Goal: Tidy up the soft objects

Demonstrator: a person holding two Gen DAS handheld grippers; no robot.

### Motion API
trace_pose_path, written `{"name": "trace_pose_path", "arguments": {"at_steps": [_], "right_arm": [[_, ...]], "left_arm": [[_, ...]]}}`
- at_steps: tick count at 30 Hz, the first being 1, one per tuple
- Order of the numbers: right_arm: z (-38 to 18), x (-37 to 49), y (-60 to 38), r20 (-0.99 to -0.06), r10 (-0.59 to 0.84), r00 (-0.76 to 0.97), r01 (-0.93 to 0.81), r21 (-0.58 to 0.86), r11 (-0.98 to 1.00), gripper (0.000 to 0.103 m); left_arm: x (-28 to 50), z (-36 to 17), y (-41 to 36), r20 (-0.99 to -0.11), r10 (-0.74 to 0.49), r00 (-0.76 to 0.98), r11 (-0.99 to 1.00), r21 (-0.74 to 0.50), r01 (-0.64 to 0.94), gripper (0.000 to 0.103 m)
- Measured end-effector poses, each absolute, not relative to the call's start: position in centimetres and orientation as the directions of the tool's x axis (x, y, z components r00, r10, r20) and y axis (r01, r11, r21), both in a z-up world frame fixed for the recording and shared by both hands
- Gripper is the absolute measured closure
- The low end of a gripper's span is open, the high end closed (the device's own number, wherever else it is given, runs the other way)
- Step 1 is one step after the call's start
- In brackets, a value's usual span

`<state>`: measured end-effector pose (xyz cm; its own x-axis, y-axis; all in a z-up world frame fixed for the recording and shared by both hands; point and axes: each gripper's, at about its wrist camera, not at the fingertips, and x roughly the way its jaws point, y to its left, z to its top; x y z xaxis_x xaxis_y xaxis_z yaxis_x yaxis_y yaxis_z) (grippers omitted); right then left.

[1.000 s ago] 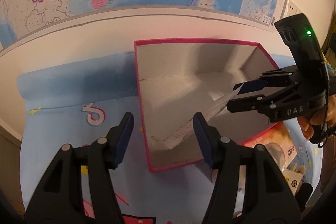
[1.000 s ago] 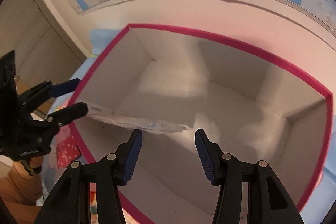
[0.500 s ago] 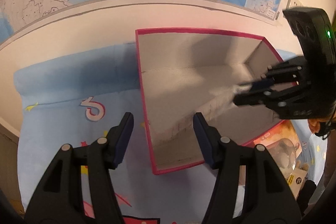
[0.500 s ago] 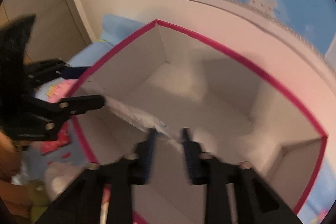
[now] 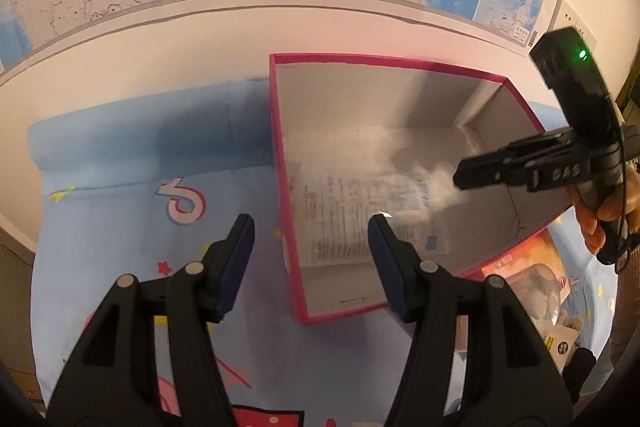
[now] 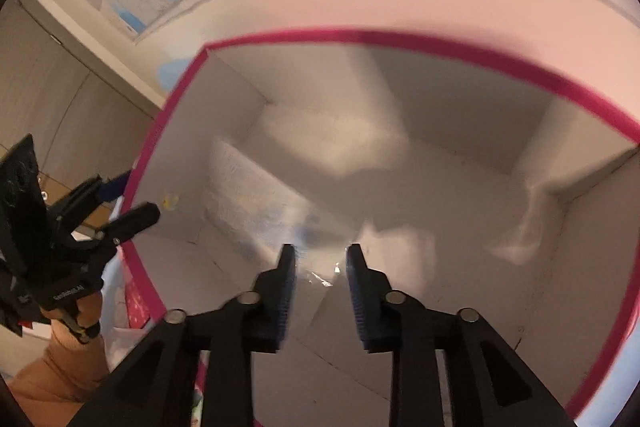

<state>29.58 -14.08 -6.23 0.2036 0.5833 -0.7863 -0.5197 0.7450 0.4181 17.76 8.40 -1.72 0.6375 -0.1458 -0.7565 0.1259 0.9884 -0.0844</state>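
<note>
Box: pink-rimmed grey cardboard box (image 5: 280, 131), open-topped, on a light-blue printed cloth (image 5: 120, 195) against the pale wall.
Pack: flat clear plastic pack with printed text (image 5: 360, 211), blurred, on the box floor near the left wall; far right corner bare.
Left gripper (image 5: 311, 251): jaws apart, nothing between them, astride the box's near-left rim.
Right gripper (image 6: 320, 267): jaws just reopening, narrow gap, over the pack's crinkled end, pads not pressing it.

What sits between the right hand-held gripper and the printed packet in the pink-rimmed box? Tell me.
Nothing visible. The right hand-held gripper, jaws just opening, is inside the box, with the packet directly ahead, its crinkled edge between the jaws.
</note>
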Motion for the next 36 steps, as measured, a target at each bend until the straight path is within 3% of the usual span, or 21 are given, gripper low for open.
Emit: {"name": "trace_pose_path", "arguments": {"at_steps": [6,13,17,21,27,36], "right_arm": [[-2.9,25.4,-16.1,-0.722,0.61,0.327,-0.569,0.365,0.737,0.059],[-0.6,18.0,-20.2,-0.591,0.721,0.361,-0.625,0.42,0.658,0.05],[-0.7,13.7,-22.6,-0.565,0.737,0.37,-0.622,0.439,0.649,0.042],[-3.3,10.8,-24.3,-0.594,0.726,0.348,-0.569,0.481,0.667,0.041],[-9.1,9.4,-25.2,-0.694,0.675,0.251,-0.444,0.537,0.717,0.041],[-12.0,9.5,-25.0,-0.672,0.72,0.172,-0.414,0.614,0.672,0.041]], "left_arm": [[15.1,-0.1,8.0,-0.721,-0.177,0.67,0.983,-0.097,0.155,0.042],[9.7,2.3,5.8,-0.674,-0.278,0.685,0.956,-0.12,0.269,0.042],[6.9,2.2,4.8,-0.672,-0.337,0.659,0.934,-0.148,0.326,0.041],[4.5,1.9,3.4,-0.668,-0.42,0.614,0.897,-0.204,0.391,0.04],[2.5,-1.3,-0.6,-0.747,-0.488,0.452,0.843,-0.269,0.466,0.04],[2.6,-5.5,-2.0,-0.842,-0.482,0.243,0.842,-0.369,0.393,0.04]]}}
